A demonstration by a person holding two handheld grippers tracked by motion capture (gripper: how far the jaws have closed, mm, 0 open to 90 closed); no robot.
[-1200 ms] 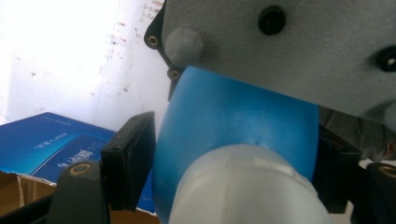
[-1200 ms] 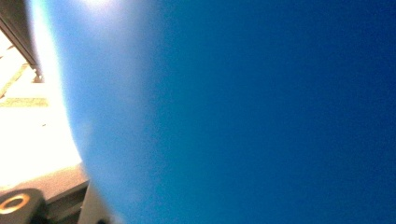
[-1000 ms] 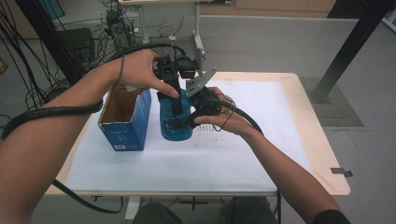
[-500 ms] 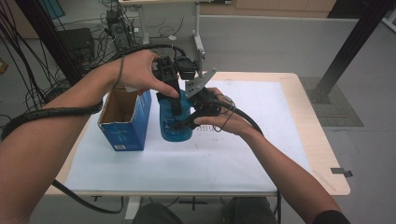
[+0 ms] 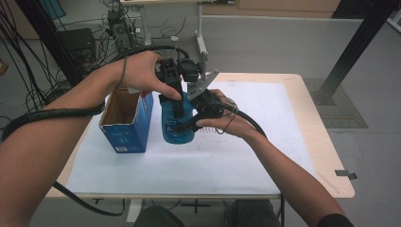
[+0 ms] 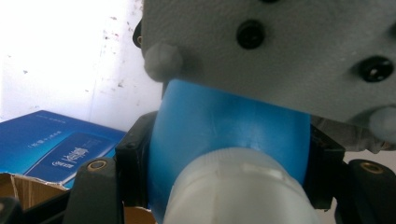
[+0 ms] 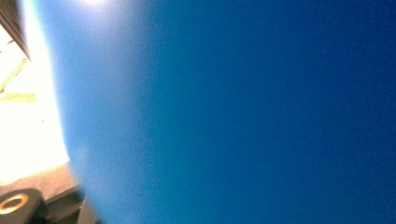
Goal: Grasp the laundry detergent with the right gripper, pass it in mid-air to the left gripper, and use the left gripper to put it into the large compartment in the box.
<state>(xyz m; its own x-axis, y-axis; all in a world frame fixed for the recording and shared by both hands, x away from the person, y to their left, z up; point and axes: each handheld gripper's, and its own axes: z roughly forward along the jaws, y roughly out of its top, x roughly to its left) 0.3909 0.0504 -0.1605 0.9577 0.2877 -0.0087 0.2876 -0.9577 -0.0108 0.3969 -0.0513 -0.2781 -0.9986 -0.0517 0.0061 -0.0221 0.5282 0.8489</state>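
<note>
Grey floor and tangled cables lie behind a pale wooden desk (image 5: 326, 156) covered by a white sheet (image 5: 189, 165). Left of the blue bottle (image 5: 177, 127) stands an open blue carton (image 5: 127, 125), just beside it, its mouth facing up. The left forearm crosses from the lower left corner over the carton, and the left hand (image 5: 139, 73) bends down over the left gripper (image 5: 176, 106), whose jaws point downward and clamp the bottle's shoulder below its white cap (image 6: 238, 186); they have just been closing on it. The bottle stands upright on the sheet, long axis vertical, cap up. Right of the bottle, the right forearm reaches in from the lower right, the right hand (image 5: 227, 120) holding the right gripper (image 5: 182, 126) level, jaws clamped on the bottle's body.
</note>
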